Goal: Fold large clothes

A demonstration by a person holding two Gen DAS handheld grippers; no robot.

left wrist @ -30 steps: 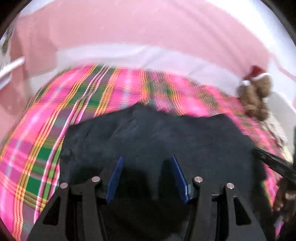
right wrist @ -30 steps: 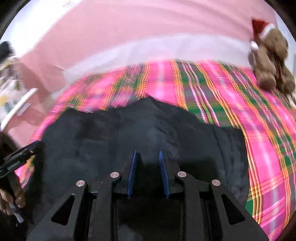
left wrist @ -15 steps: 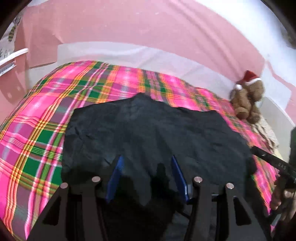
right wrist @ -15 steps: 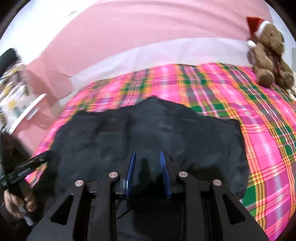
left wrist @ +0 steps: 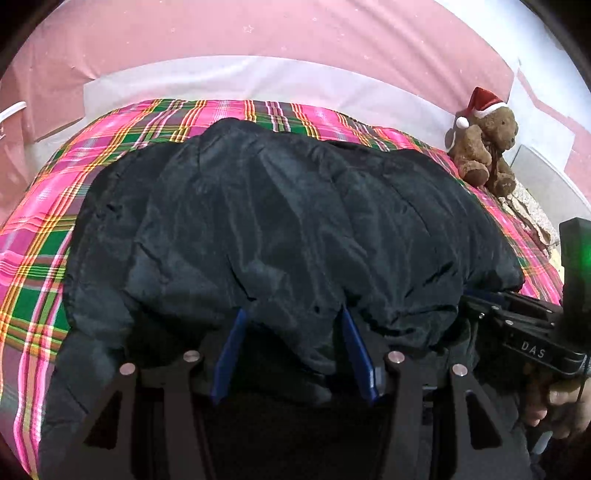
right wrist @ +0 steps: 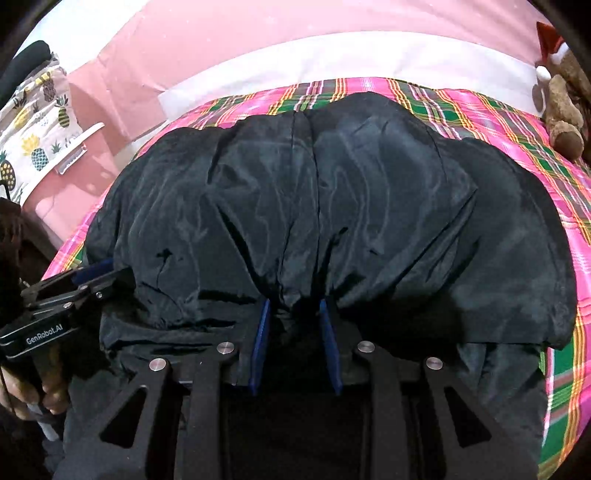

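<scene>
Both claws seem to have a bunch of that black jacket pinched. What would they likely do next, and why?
Probably carry the pinched edge forward and lay it down: the left gripper and right gripper each hold a bunched fold of the black jacket, spread over the plaid blanket.

Bare plaid bedspread (left wrist: 33, 258) left of black garment (left wrist: 295, 221), teddy bear (left wrist: 484, 147) blocking far right corner

Left wrist view: mounted behind the left gripper (left wrist: 291, 317), angled down along its fingers, close over the garment (left wrist: 295, 221), facing the pink wall (left wrist: 258, 33). Right wrist view: same setup behind the right gripper (right wrist: 295, 306), equally close. Shared: garment, plaid blanket (left wrist: 33, 258), teddy bear (left wrist: 484, 147). Right gripper seen at the left view's right edge, left gripper at the right view's left edge.
</scene>
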